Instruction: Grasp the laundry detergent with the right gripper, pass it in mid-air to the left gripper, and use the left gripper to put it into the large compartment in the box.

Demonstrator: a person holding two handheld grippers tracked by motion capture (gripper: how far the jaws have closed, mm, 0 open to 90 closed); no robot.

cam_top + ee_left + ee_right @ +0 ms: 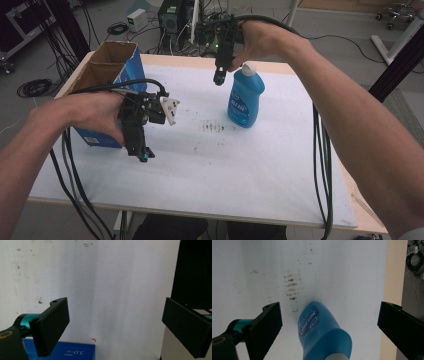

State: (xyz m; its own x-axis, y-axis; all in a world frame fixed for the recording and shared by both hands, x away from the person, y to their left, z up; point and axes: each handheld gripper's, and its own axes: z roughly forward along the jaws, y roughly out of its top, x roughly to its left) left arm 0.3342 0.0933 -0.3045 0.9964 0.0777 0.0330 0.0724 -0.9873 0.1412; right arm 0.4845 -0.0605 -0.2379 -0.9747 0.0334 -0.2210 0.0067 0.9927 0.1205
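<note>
Right gripper view: blue bottle (322,332) between spread jaws.

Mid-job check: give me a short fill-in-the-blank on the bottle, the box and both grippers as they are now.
1. The right gripper is poised above a ____ bottle with a white cap.
2. That bottle stands ____ on the white table.
3. The open cardboard box sits nearer the ____ gripper.
4. The left gripper's jaws are ____, with nothing between them.

Missing words: blue; upright; left; open
</note>
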